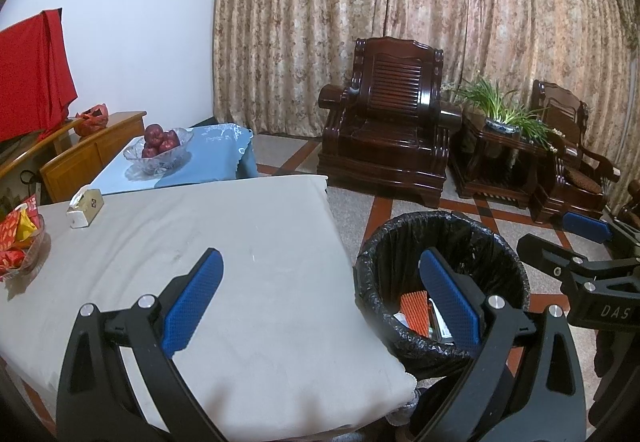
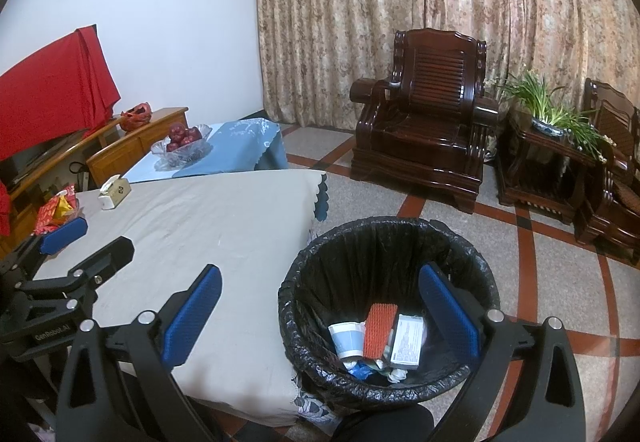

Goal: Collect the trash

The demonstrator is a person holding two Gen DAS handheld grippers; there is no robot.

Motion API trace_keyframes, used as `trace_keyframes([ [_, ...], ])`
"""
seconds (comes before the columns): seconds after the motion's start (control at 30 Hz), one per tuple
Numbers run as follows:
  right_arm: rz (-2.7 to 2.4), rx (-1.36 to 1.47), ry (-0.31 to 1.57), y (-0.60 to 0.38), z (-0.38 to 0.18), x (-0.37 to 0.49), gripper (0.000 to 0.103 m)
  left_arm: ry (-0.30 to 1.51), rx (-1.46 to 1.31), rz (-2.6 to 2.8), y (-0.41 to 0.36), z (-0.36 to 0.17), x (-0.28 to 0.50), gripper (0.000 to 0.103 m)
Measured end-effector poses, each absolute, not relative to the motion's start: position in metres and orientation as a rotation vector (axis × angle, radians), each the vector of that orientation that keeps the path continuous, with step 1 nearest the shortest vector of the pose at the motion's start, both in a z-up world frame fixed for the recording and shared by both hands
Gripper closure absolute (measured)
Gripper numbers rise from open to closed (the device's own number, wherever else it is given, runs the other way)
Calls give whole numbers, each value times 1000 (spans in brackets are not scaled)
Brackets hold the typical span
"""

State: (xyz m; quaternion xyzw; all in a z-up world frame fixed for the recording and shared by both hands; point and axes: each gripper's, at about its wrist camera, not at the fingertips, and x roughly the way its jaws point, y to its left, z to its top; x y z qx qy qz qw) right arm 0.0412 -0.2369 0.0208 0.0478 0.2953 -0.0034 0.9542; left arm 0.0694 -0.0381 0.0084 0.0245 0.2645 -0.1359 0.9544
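Trash bin: a round bin (image 2: 390, 306) lined with a black bag stands on the floor just beside the near corner of the tabletop (image 2: 208, 234).
Trash in bin: a blue and white paper cup (image 2: 347, 338), an orange ribbed piece (image 2: 378, 330) and a small printed box (image 2: 406, 340) lie at the bottom, touching one another; smaller scraps beneath them are too small to tell.
Right hand-held gripper: the right hand-held gripper (image 2: 320, 314) is spread wide and carries nothing; one blue pad is over the tabletop edge, the other over the bin's far side.
Left hand-held gripper: the left hand-held gripper (image 1: 320, 306) is likewise spread and empty, over the tabletop corner and the bin rim.
Tabletop: covered with a pale grey cloth; a tissue box (image 2: 115, 193) and a dish of red snack packets (image 2: 58, 207) sit at its far left.
Further off: a glass bowl of red apples (image 2: 182, 141) on a blue-clothed table, then a dark wooden armchair (image 2: 424, 137) before patterned curtains.
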Motion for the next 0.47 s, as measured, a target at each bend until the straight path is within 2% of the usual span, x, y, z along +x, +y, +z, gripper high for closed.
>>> trace_keyframes([
  [0.47,-5,102,605,-231,15,39,6,541,49,-274,-39,9,68,7],
])
